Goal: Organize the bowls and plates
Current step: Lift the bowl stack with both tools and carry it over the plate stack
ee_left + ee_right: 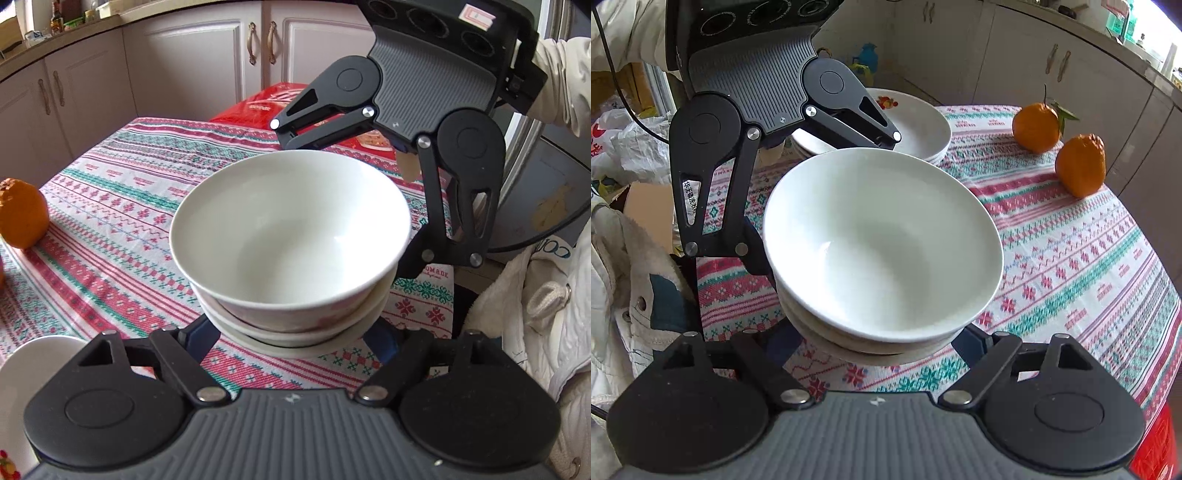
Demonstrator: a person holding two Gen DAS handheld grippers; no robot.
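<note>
Stack of white bowls (pixel 290 236) sits on the patterned tablecloth (pixel 122 206), near the table edge closest to the person. Top bowl nests in at least two others below it; stack looks upright, rim roughly level.

Left gripper (pixel 291 339): jaws partway open, fingers either side of the base of the stack. Fingertips hidden under the bowl walls, so contact with the lower bowl cannot be confirmed.

Right gripper (pixel 882 343): same posture from the opposite side, jaws partway open, tips out of sight beneath the stack. Grip not confirmed.

Key relation: the two grippers face each other across the stack, which lies directly between them and just ahead of each. Neither is nearer. A round stack has no long axis to align to.

A stack of plates (pixel 916 125) lies beyond the bowls, well apart from them. Two oranges (pixel 1080 166) lie off to the side, clear of both.

Judgement: next move is a two-handed squeeze and lift; uneven closing could tip the top bowl.
</note>
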